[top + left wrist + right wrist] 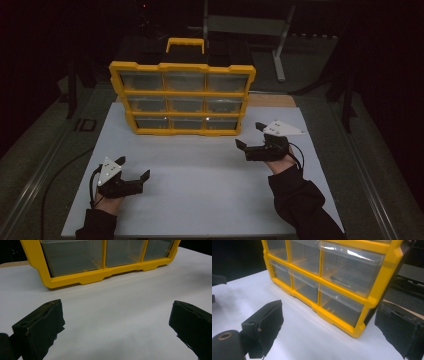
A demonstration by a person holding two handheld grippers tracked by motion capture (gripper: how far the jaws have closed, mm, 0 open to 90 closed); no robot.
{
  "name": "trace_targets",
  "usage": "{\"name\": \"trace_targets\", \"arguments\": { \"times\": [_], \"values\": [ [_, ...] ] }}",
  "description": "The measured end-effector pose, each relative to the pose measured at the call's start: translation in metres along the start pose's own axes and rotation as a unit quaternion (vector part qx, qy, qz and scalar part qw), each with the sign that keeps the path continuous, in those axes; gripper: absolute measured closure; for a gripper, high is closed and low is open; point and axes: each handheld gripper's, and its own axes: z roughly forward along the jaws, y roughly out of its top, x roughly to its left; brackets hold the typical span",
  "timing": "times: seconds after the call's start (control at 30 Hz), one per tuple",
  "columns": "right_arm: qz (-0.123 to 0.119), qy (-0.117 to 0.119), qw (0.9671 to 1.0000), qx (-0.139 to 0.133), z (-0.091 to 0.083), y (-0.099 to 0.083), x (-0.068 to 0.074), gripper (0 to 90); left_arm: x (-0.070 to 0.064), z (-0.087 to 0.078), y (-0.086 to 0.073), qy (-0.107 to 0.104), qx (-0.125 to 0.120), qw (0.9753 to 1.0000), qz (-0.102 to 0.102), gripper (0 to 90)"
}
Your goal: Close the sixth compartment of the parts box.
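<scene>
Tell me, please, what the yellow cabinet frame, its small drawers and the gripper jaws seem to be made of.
Yellow frame: probably moulded plastic, smooth with a slight sheen and rounded edges. Drawers: clear plastic, it seems; the dividers inside show through and the fronts catch glare. Right gripper and left gripper: the jaw faces look like matt black foam or rubber padding, with rough, frayed edges; which one, I cannot tell.

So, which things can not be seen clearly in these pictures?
- Drawer contents of the yellow organizer: in the high view, too small and dim behind clear fronts.
- Upper drawer rows: cut off by the top edge in the left gripper view.
- A dark item in one drawer: right gripper view, blurred, cannot identify.
- Organizer's back: hidden by its own body.
- Left tongs and right tongs: open, empty.
</scene>
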Motion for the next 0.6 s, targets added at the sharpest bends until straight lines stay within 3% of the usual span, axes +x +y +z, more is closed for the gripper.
{"name": "trace_targets", "arguments": {
  "times": [0.6],
  "values": [
    [0.005, -0.008, 0.9998, 0.014, -0.024, -0.038, -0.016, 8.2, 0.000, 0.000, 0.000, 0.001, 0.000, 1.0000, -0.001, 0.1]
  ]
}}
